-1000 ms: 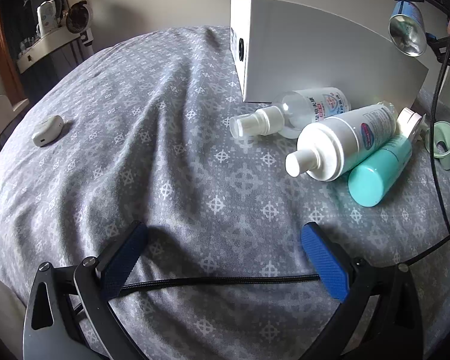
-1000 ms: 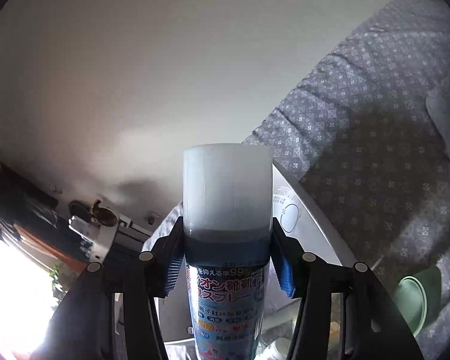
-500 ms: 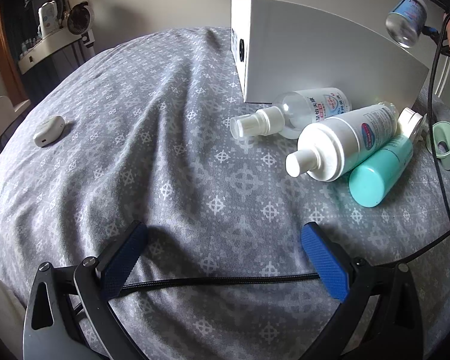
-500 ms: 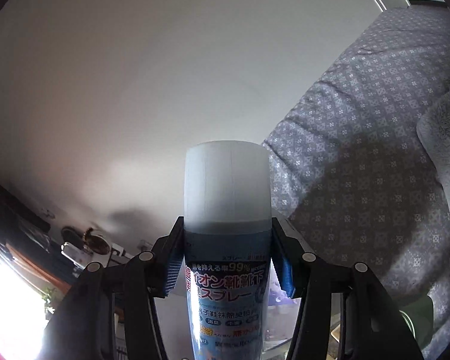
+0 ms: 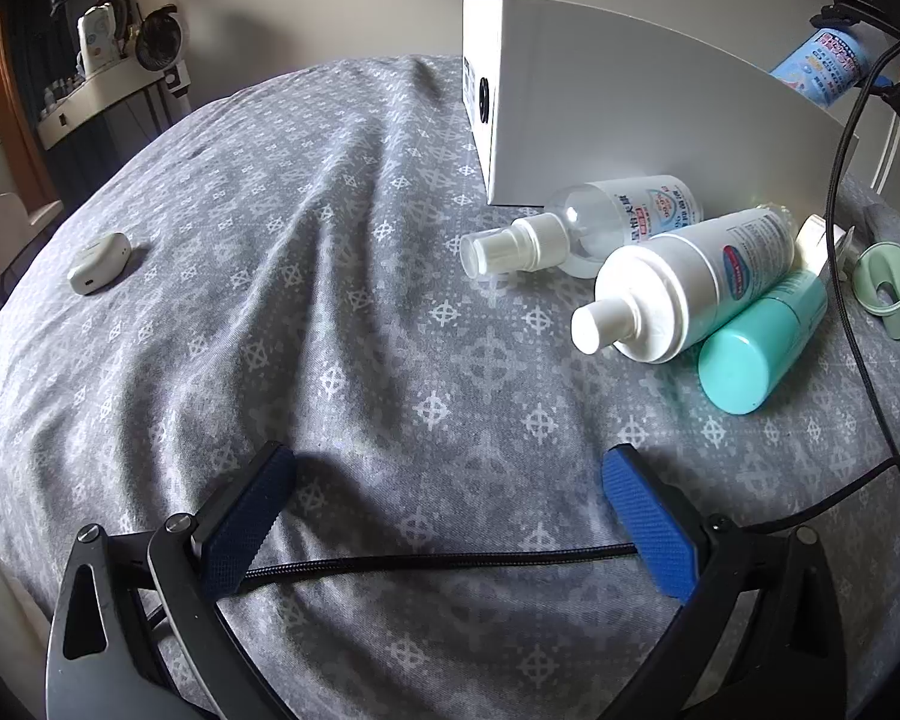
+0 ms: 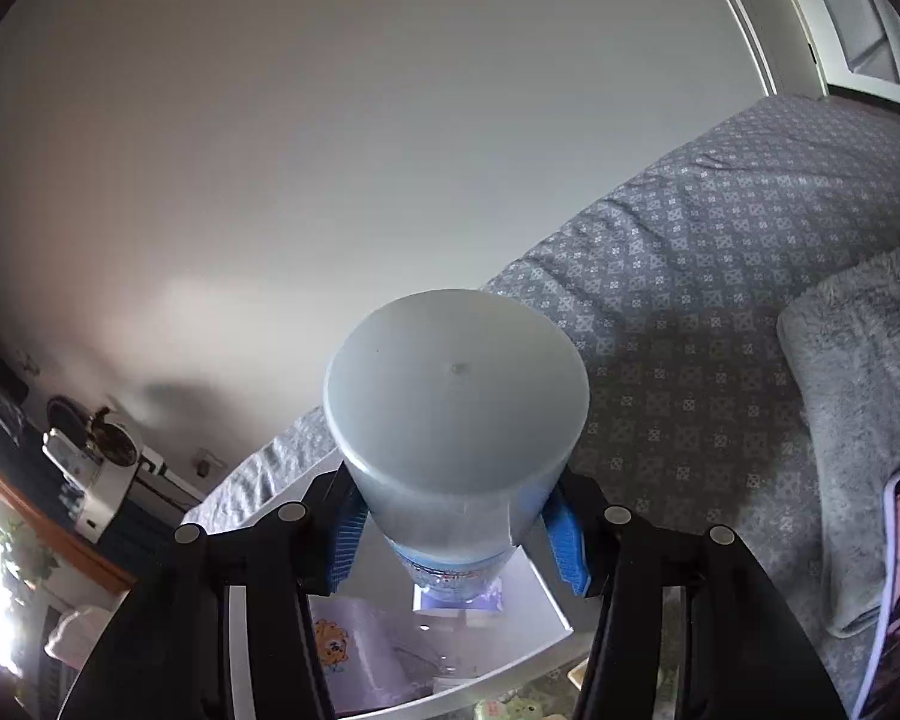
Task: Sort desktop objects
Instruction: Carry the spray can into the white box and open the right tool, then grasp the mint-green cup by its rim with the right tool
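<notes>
At far left of the left wrist view, a small white case (image 5: 98, 263) lies alone on the grey patterned bedspread (image 5: 354, 312). Lower centre: left claw (image 5: 450, 516) spread wide, nothing between its blue pads (image 5: 645, 531); a black braided cable (image 5: 438, 561) runs across the cloth between the two fingers.

Upper centre: white box (image 5: 630, 120) standing on the bed. Just in front of it, right of centre, three bottles lie on their sides in a cluster:
- clear spray bottle (image 5: 588, 225), nozzle toward lower left, touching the box front;
- white pump bottle (image 5: 690, 285), resting against the teal one;
- teal bottle (image 5: 762, 342), base toward the camera.

Right edge: pale green holder (image 5: 885, 288) on the cloth. Upper right corner: blue spray can (image 5: 822, 69) seen above the far edge of the box, in the air.

Right wrist view, centre: right claw (image 6: 459, 531) clamped on the same blue spray can (image 6: 456, 414), grey cap end toward the camera. Below it, lower centre, the open white box (image 6: 546, 594), with some items inside, details unclear. Right side: a grey fleecy blanket (image 6: 858, 420) on the bed; a phone (image 6: 894, 576) at the right edge.
</notes>
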The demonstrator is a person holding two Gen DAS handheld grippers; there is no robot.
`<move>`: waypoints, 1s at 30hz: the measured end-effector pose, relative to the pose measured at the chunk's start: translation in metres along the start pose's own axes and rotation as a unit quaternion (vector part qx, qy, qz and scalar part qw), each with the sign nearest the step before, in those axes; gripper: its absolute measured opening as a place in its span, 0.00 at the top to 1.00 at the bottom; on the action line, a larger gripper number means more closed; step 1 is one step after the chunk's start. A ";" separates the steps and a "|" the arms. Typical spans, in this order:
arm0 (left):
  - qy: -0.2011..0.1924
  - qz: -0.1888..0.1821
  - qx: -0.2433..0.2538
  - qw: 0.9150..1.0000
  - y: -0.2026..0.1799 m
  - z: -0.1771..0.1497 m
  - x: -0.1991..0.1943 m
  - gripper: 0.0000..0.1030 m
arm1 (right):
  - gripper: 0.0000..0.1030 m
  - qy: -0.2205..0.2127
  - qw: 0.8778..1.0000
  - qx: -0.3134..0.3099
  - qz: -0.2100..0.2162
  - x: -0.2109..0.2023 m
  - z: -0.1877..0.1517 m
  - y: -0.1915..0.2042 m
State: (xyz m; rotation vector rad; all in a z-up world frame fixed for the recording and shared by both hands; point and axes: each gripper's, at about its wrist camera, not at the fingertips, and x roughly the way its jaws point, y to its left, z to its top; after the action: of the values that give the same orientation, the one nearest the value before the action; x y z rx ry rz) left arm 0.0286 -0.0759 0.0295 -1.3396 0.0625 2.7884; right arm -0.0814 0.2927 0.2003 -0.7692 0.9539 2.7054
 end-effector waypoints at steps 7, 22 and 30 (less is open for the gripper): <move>-0.001 0.000 0.000 1.000 -0.001 0.000 -0.001 0.00 | 0.51 0.101 0.987 -0.096 -0.077 0.037 0.002 0.030; -0.001 0.001 -0.001 1.000 0.000 0.001 -0.001 0.00 | 0.00 -0.033 0.980 -0.192 -0.037 -0.053 -0.063 0.022; 0.001 0.002 -0.001 1.000 -0.002 0.001 -0.002 0.00 | 0.00 0.012 0.986 -0.138 -0.098 -0.103 -0.119 -0.074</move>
State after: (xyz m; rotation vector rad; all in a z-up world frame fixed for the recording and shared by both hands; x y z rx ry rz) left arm 0.0294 -0.0741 0.0311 -1.3440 0.0616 2.7914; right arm 0.0792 0.2765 0.1356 -0.8939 0.4819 2.6876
